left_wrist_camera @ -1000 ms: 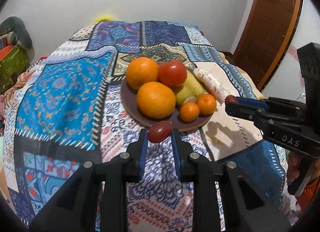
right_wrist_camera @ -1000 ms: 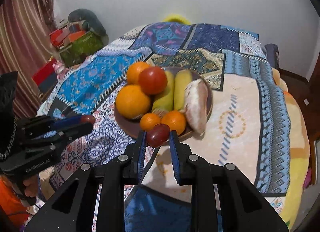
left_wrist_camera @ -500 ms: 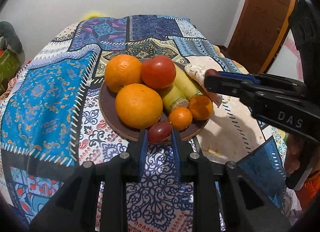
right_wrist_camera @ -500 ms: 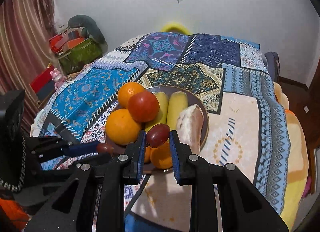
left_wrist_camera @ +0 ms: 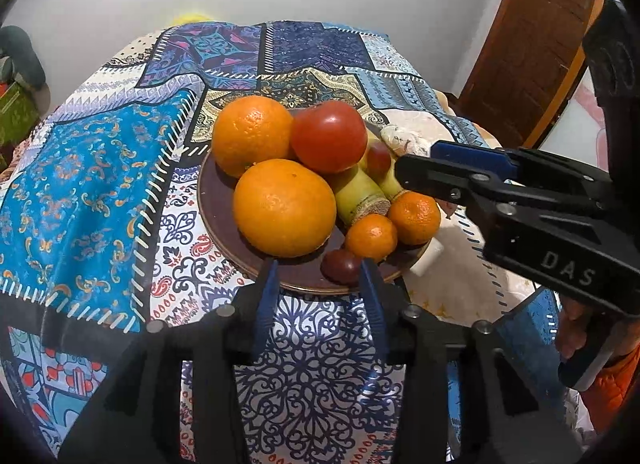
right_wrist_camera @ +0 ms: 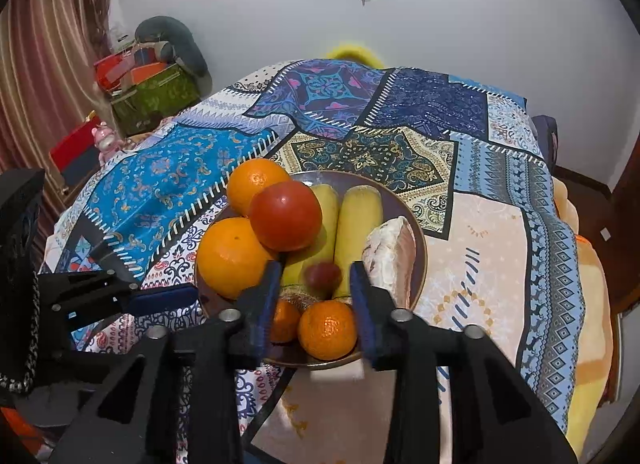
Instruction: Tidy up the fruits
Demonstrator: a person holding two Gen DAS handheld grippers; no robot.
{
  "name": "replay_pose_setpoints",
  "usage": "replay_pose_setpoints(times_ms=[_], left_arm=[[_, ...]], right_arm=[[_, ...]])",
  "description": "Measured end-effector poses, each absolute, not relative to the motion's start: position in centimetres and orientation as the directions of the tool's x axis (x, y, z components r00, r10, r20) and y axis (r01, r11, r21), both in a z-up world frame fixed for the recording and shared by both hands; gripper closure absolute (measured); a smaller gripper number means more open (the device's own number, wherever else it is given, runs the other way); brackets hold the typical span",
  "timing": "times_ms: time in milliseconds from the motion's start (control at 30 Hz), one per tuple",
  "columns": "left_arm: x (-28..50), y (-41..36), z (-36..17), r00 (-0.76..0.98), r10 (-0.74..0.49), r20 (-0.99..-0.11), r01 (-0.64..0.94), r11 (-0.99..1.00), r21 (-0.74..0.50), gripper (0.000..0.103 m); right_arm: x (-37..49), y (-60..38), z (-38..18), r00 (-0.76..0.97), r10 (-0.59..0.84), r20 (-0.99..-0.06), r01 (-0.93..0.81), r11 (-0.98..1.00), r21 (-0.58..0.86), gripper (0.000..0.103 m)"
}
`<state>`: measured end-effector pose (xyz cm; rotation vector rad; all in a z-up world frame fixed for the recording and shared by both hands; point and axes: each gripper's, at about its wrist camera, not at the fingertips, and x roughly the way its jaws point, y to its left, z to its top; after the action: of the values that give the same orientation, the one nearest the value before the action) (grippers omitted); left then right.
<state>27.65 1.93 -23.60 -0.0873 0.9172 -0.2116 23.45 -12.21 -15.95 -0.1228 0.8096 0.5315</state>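
A brown plate [left_wrist_camera: 212,200] [right_wrist_camera: 420,240] on the patterned cloth holds two big oranges [left_wrist_camera: 285,208], a red tomato [left_wrist_camera: 329,136], two bananas [right_wrist_camera: 358,220], two small tangerines [left_wrist_camera: 414,212] and a pale peeled fruit piece [right_wrist_camera: 394,256]. My left gripper [left_wrist_camera: 318,274] is open; a small dark red fruit [left_wrist_camera: 341,267] lies on the plate's near rim between its fingertips. My right gripper [right_wrist_camera: 312,278] is open over the plate; another small dark red fruit [right_wrist_camera: 323,274] lies blurred on the bananas between its fingers. It also shows in the left wrist view [left_wrist_camera: 378,158].
The table is covered by a blue patchwork cloth [left_wrist_camera: 92,168]. A wooden door [left_wrist_camera: 532,44] stands at the right. Boxes and toys [right_wrist_camera: 152,84] sit by a striped curtain at the left. A small white item [left_wrist_camera: 426,260] lies beside the plate.
Both grippers have opened. The left one's dark red fruit now rests on the plate's near rim. The right one's fruit has dropped onto the bananas. Both grippers moved closer to the plate.
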Motion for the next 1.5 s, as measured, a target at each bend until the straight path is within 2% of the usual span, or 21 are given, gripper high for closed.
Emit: replay_pose_setpoints(times_ms=[167, 333, 567, 900, 967, 1000, 1033, 1100, 1167, 1233, 1300, 1367, 1500], left_arm=[[26.6, 2.0, -22.0, 0.619, -0.199, -0.760, 0.134, 0.980, -0.148, 0.062], [24.5, 2.6, -18.0, 0.691, -0.167, -0.704, 0.105, 0.986, -0.131, 0.062], [19.1, 3.0, -10.0, 0.815, -0.138, -0.562, 0.083, 0.989, -0.122, 0.062], [8.7, 1.4, 0.5, 0.952, -0.076, -0.296, 0.057, 0.996, -0.073, 0.062], [7.0, 1.1, 1.6, 0.963, -0.073, -0.260, 0.059, 0.996, -0.062, 0.057], [6.3, 0.9, 2.1, 0.968, -0.067, -0.244, 0.055, 0.997, -0.057, 0.048], [5.4, 0.7, 2.5, 0.974, -0.058, -0.219, 0.047, 0.998, -0.051, 0.041], [4.4, 0.4, 3.0, 0.980, -0.050, -0.192, 0.042, 0.998, -0.044, 0.038], [3.6, 0.3, 3.4, 0.982, -0.050, -0.182, 0.044, 0.998, -0.040, 0.032], [3.1, 0.2, 3.5, 0.984, -0.042, -0.171, 0.036, 0.999, -0.041, 0.019], [2.6, 0.1, 3.5, 0.987, -0.030, -0.159, 0.025, 0.999, -0.035, 0.011], [2.2, 0.0, 3.5, 0.988, -0.023, -0.154, 0.018, 0.999, -0.029, 0.008], [1.9, 0.1, 3.3, 0.987, -0.022, -0.158, 0.017, 0.999, -0.033, 0.002]], right_arm=[[22.9, -13.0, -14.8, 0.582, 0.410, -0.703, -0.487, 0.867, 0.102, 0.067], [21.1, -14.3, -12.1, 0.623, 0.418, -0.661, -0.470, 0.876, 0.111, 0.067], [16.7, -16.5, -5.9, 0.717, 0.427, -0.552, -0.449, 0.887, 0.103, 0.067], [6.7, -18.9, 3.3, 0.833, 0.454, -0.317, -0.458, 0.887, 0.065, 0.066], [5.1, -19.3, 4.4, 0.842, 0.461, -0.280, -0.462, 0.884, 0.067, 0.066], [4.3, -19.5, 4.8, 0.847, 0.464, -0.262, -0.463, 0.884, 0.068, 0.065], [3.6, -19.6, 5.2, 0.851, 0.465, -0.245, -0.463, 0.884, 0.068, 0.060], [2.4, -19.8, 5.8, 0.859, 0.465, -0.213, -0.462, 0.884, 0.070, 0.055], [1.6, -19.8, 6.1, 0.864, 0.465, -0.195, -0.460, 0.885, 0.072, 0.040], [1.3, -19.7, 6.0, 0.872, 0.456, -0.178, -0.450, 0.890, 0.073, 0.030], [0.8, -19.5, 6.0, 0.882, 0.441, -0.167, -0.437, 0.897, 0.061, 0.028], [0.5, -19.3, 5.9, 0.886, 0.433, -0.167, -0.430, 0.901, 0.055, 0.019], [0.2, -19.0, 5.8, 0.903, 0.400, -0.155, -0.398, 0.916, 0.046, 0.007]])
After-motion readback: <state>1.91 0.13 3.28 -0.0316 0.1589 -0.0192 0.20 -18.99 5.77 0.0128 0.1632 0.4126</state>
